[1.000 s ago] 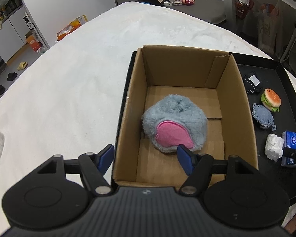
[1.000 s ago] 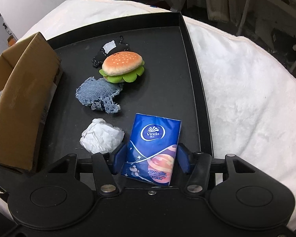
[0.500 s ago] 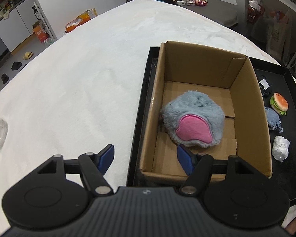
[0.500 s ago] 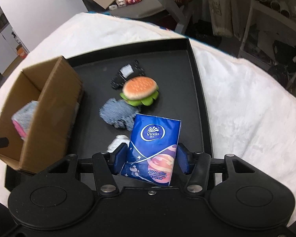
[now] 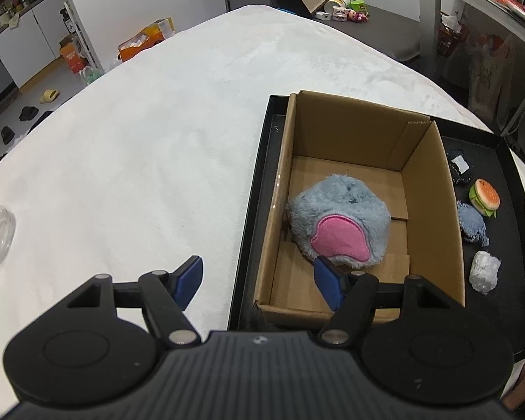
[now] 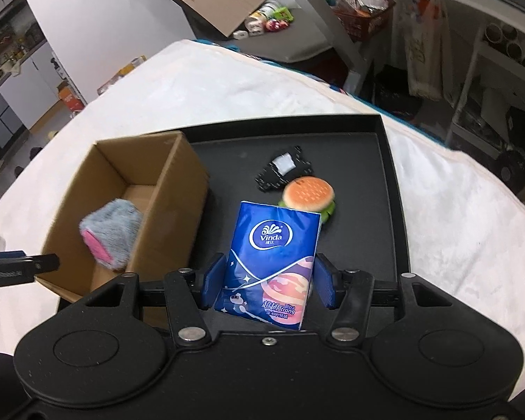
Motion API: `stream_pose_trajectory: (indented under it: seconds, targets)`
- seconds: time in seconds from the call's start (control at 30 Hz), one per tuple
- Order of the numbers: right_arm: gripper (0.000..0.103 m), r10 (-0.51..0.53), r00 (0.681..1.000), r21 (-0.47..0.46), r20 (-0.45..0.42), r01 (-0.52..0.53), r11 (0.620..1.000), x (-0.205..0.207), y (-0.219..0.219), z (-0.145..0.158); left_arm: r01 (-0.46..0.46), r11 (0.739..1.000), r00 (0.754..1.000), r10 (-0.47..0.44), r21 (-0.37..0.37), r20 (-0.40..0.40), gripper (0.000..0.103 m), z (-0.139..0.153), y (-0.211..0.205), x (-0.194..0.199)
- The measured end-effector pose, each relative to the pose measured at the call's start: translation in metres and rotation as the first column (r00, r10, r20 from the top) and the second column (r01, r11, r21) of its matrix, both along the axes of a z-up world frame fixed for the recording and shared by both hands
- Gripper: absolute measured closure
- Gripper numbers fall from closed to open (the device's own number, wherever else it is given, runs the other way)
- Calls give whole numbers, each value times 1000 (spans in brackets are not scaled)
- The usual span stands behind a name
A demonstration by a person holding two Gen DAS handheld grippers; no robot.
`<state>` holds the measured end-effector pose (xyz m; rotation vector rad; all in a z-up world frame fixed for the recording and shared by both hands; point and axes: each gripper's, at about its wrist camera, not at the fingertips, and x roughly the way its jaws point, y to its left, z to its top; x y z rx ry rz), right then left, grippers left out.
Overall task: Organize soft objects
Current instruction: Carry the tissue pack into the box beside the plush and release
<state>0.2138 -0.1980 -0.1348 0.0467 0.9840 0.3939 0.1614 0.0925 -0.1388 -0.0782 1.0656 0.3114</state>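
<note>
Each handheld tool is matte black plastic: a ribbed housing flanked by two round discs, with angular linkage arms pinned by silver screws; the left gripper (image 5: 258,280) and right gripper (image 6: 268,281) look alike. Their fingers (image 5: 327,281) carry flat blue pads; white lettering marks a finger's side (image 6: 8,273).

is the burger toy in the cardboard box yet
No, the burger toy lies on the black tray outside the cardboard box, which holds only the grey plush.
</note>
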Motion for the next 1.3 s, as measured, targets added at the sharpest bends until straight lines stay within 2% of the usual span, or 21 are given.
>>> stream_pose_trajectory:
  seconds: [0.27,0.63,0.93,1.1,1.3]
  targets:
    - [50,67,997,9,25,-67,998,-2,22,19,-11,999,1000,11,-35,6,35,-2,8,-2]
    - [50,161,985,1,63,-161,987,5,69,37,-21,995,999,23,-96,28,41,-13,21,1]
    - [50,210,975,-17,76,-210,978,12,108,42,-10,991,999,15,-137,36,72,-20,32,8]
    - [50,247,966,-29,75,-245,969,15,132,39,-6,982,999,16,-186,50,91,-24,38,7]
    - [50,277,959,-35,64,-276,961,18,155,34,8,978,999,1,-207,45,92,-24,35,9]
